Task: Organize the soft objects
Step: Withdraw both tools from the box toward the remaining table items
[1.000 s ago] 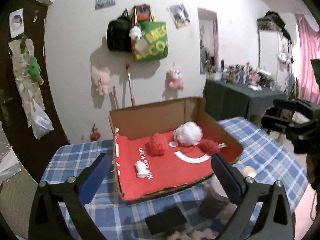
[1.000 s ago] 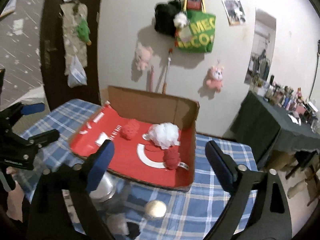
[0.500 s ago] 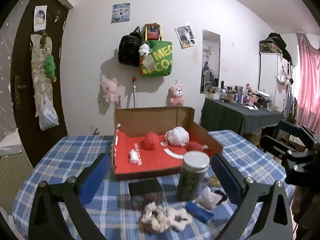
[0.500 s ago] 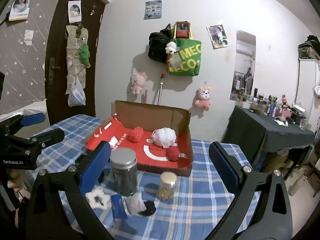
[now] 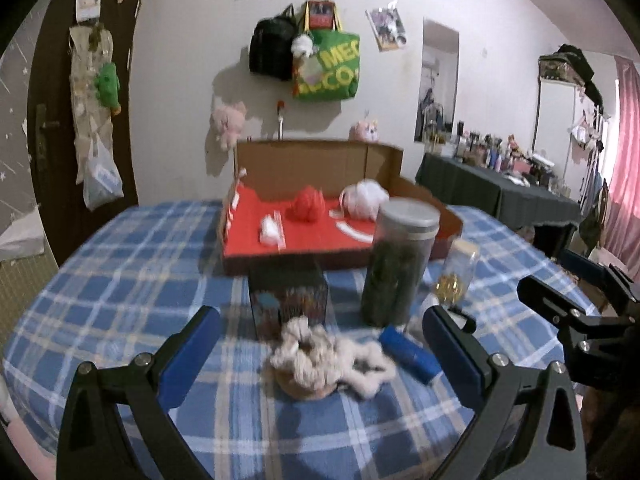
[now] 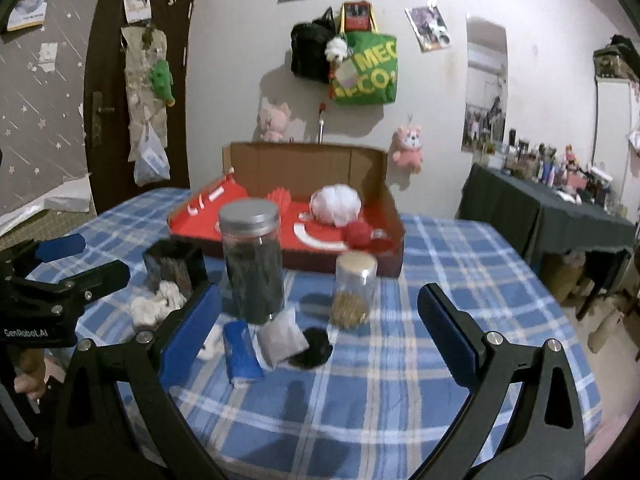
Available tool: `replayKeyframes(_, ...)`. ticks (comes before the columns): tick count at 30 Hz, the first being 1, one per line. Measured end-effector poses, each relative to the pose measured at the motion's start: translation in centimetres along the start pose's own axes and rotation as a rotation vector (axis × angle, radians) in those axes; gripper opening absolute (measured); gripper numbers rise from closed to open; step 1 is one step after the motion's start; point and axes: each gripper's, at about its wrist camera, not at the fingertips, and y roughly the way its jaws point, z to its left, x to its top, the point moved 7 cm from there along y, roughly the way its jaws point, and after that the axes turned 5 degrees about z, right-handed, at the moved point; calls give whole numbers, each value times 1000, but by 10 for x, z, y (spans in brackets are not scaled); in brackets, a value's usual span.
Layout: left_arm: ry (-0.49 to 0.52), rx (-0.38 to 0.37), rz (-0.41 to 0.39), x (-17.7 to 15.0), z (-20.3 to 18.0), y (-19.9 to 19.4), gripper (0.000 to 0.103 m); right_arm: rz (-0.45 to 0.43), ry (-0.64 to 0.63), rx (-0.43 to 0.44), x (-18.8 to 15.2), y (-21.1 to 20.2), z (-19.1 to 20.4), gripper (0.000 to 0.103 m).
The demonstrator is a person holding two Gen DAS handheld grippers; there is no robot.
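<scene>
The cream scrunchie (image 5: 320, 354) on the near worktop (image 5: 120, 264) looks light, limp, compressible; pinch its bunched middle; left gripper (image 5: 320, 344) and right gripper (image 6: 320, 320) gape empty.

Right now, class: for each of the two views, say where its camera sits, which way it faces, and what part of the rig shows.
Left wrist: on the left gripper, facing the beige scrunchie and cardboard box; right gripper at right edge.
Right wrist: on the right gripper, facing the table from further right; left gripper at left edge.
Shared: box, tall jar, small jar.
</scene>
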Motion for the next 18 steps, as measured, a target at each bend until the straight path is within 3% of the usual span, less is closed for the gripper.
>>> replayKeyframes(9, 2, -2, 87, -22, 0, 24, 103, 78, 2, -11, -31, 28, -1, 100)
replayKeyframes(18, -8, -1, 125, -27, 3, 34, 103, 122, 22, 14, -39, 43, -5, 100)
